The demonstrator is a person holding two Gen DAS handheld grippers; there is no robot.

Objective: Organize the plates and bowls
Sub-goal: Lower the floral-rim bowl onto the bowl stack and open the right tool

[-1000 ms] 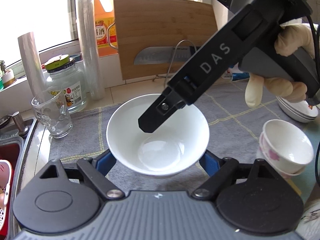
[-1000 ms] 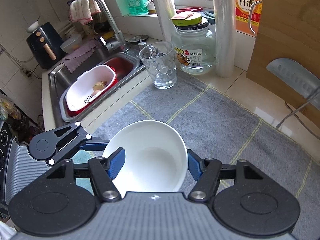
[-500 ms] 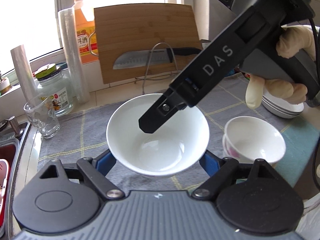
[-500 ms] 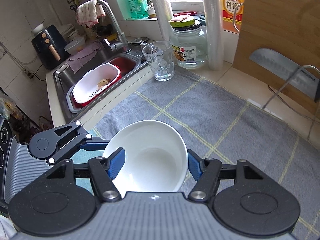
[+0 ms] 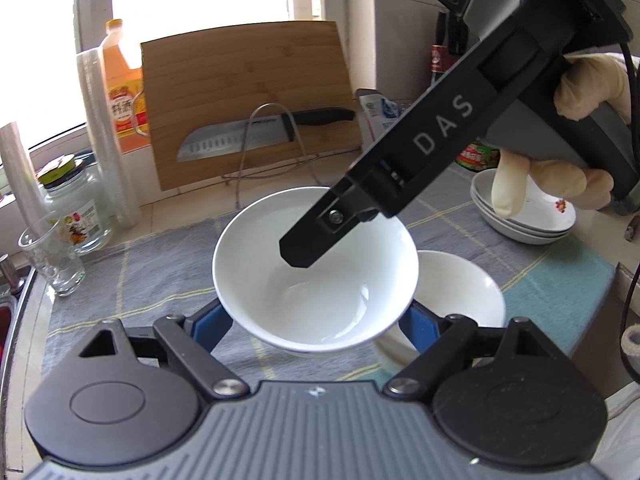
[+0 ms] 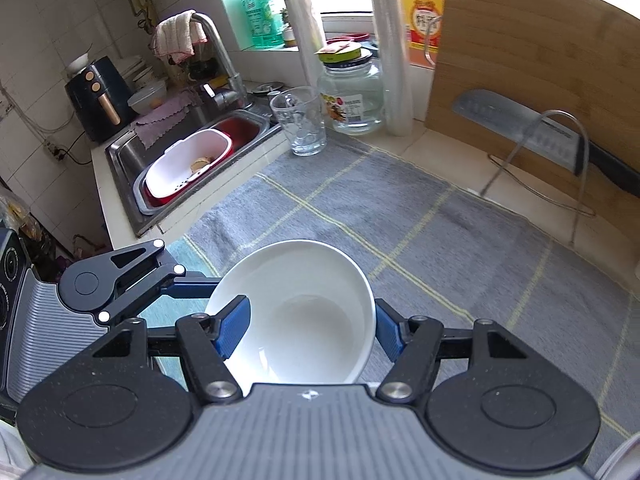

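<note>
A plain white bowl point(image 5: 316, 276) hangs above the grey mat, held by both grippers. My left gripper point(image 5: 312, 320) is shut on it, with blue pads point(image 5: 210, 320) on either side of its lower body. My right gripper point(image 6: 310, 332) is shut on the same bowl point(image 6: 304, 312), one finger point(image 5: 320, 228) reaching down inside it from the upper right. Just under the held bowl's right edge stands another white bowl point(image 5: 460, 292). A stack of shallow white plates point(image 5: 532, 220) lies farther right, behind the gloved hand point(image 5: 588, 88).
A bamboo cutting board point(image 5: 244, 100) leans on the back wall, with a knife point(image 5: 256, 136) on a wire rack. A glass point(image 6: 300, 120), a jar point(image 6: 352, 96) and rolls stand at the left. The sink point(image 6: 192, 160) holds a white-and-red basket. A grey mat point(image 6: 400, 216) covers the counter.
Both grippers have carried the bowl to the right along the counter. The glass and jar slid off to the left, and the other white bowl now sits under the held bowl's right edge.
</note>
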